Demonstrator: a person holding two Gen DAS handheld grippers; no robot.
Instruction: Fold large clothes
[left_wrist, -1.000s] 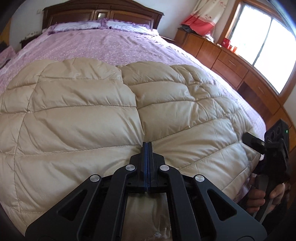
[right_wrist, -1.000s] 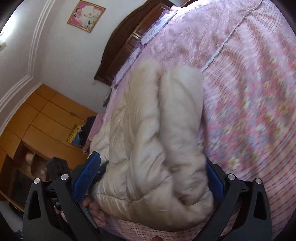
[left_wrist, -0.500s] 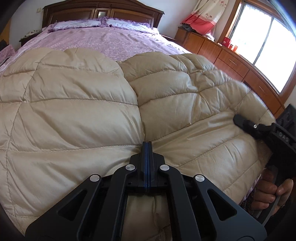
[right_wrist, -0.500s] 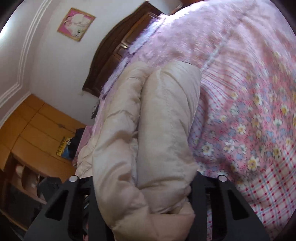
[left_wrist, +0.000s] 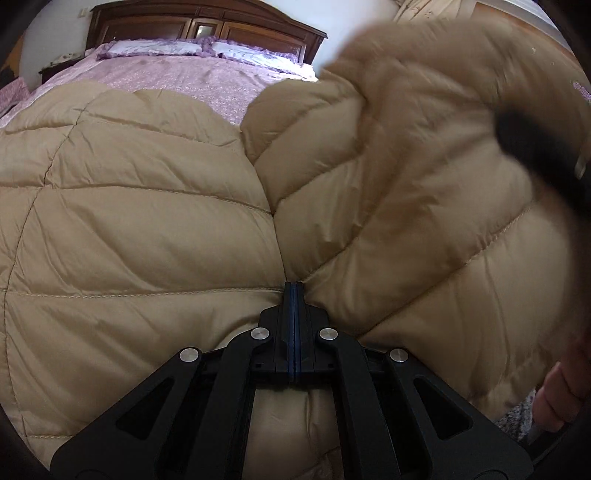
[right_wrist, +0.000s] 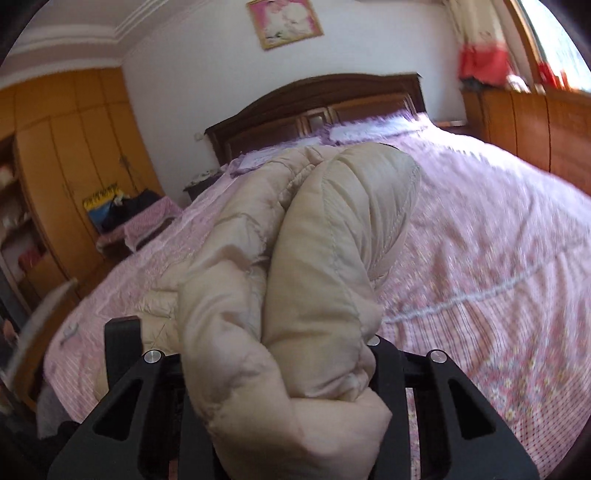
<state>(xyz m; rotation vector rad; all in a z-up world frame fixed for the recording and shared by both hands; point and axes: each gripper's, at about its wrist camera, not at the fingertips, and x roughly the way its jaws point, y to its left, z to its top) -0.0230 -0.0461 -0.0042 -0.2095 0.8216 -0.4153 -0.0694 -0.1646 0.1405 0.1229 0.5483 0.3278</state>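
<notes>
A large beige quilted down coat (left_wrist: 147, 229) lies on a pink bed (left_wrist: 192, 79). My left gripper (left_wrist: 294, 291) is shut on the coat's near edge at the middle seam. My right gripper (right_wrist: 280, 354) is shut on a thick bunched fold of the coat (right_wrist: 332, 236) and holds it lifted above the bed (right_wrist: 498, 258). In the left wrist view the right gripper (left_wrist: 535, 147) is a dark blur at upper right, with the raised right part of the coat beneath it. The right gripper's fingertips are hidden by fabric.
A dark wooden headboard (right_wrist: 314, 103) and pillows (left_wrist: 177, 48) are at the bed's far end. Orange wardrobes (right_wrist: 74, 147) stand on the left, a low wooden cabinet (right_wrist: 535, 122) under the window on the right. A small covered stand (right_wrist: 144, 221) sits beside the bed.
My right gripper closed on the coat's right side, lifted it high and swung it over toward the head of the bed. The left gripper stays shut on the near edge.
</notes>
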